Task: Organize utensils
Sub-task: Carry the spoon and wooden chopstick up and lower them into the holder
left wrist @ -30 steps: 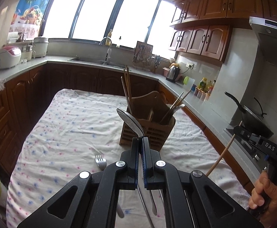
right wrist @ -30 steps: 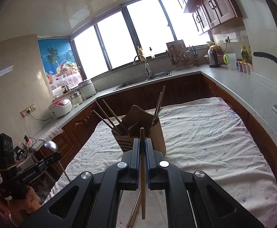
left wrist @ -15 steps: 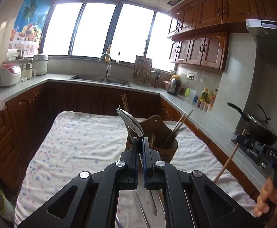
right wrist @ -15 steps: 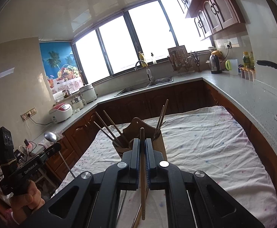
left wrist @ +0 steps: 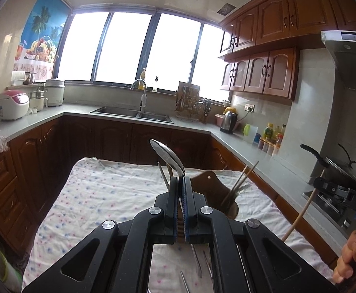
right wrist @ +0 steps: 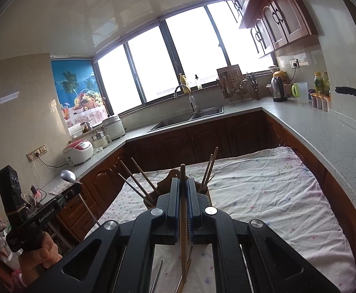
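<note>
My left gripper (left wrist: 180, 183) is shut on a metal spoon (left wrist: 168, 156), whose bowl sticks up past the fingertips. My right gripper (right wrist: 183, 185) is shut on a wooden chopstick (right wrist: 183, 210) that runs upright between the pads. A wooden utensil holder (left wrist: 212, 190) stands on the table just beyond both grippers, largely hidden behind the fingers, with chopsticks (right wrist: 138, 180) and other utensils poking out of it. In the left wrist view the right gripper (left wrist: 324, 188) shows at the far right with its chopstick (left wrist: 302, 214). The left gripper (right wrist: 72, 189) with the spoon (right wrist: 68, 175) appears at the left of the right wrist view.
The table wears a white cloth with small dots (right wrist: 263, 190). Loose utensils (left wrist: 197, 258) lie on it under the grippers. Dark wood cabinets and a grey counter (right wrist: 324, 131) ring the table, with a sink (left wrist: 131, 111), a kettle (left wrist: 228, 119) and a pan (left wrist: 336, 166) on the stove.
Both grippers have risen with their loads, and the holder now sits lower and more hidden behind the fingers. The fork on the cloth has dropped out of the left wrist view.
</note>
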A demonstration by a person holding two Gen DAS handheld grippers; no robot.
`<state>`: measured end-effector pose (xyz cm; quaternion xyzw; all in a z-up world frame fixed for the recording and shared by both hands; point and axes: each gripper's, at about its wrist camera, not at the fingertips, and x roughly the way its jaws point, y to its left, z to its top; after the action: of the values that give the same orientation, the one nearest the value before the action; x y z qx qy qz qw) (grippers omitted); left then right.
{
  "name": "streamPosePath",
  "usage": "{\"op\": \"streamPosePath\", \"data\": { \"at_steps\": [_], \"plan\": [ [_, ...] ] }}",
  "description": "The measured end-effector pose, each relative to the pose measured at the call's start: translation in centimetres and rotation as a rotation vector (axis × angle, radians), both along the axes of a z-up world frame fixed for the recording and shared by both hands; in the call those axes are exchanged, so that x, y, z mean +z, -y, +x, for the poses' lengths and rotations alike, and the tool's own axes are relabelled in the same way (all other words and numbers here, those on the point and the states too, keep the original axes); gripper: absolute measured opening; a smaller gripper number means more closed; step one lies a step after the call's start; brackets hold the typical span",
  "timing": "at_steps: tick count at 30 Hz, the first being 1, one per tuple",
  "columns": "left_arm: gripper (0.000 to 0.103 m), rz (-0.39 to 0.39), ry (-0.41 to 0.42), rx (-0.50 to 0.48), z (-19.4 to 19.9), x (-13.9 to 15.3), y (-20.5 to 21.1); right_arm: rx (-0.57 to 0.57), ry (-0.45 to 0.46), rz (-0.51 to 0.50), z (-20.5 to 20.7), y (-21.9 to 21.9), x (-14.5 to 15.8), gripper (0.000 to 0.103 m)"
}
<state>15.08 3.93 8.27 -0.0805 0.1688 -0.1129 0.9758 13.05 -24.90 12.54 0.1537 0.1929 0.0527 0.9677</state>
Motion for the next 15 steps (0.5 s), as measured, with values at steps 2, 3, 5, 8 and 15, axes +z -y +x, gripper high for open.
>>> {"op": "streamPosePath", "data": {
  "at_steps": [2,3,5,8,15],
  "plan": [
    [0.001,0.003,0.008,0.004,0.4,-0.1,0.1,-0.001,0.006,0.002,0.3,0.2,0.2,0.005],
    [0.001,0.005,0.014,0.007,0.8,0.0,0.3,-0.003,0.011,0.002,0.5,0.2,0.3,0.005],
    [0.001,0.006,0.028,0.002,1.5,0.0,0.6,-0.003,0.019,0.000,0.9,0.3,0.7,0.005],
    [0.001,0.027,0.064,0.012,2.5,-0.1,1.0,-0.007,0.035,-0.002,1.6,0.5,1.3,0.005],
    [0.001,0.035,0.121,0.016,5.7,-0.7,2.3,-0.014,0.079,0.011,3.6,1.3,2.9,0.005]
  ]
}}
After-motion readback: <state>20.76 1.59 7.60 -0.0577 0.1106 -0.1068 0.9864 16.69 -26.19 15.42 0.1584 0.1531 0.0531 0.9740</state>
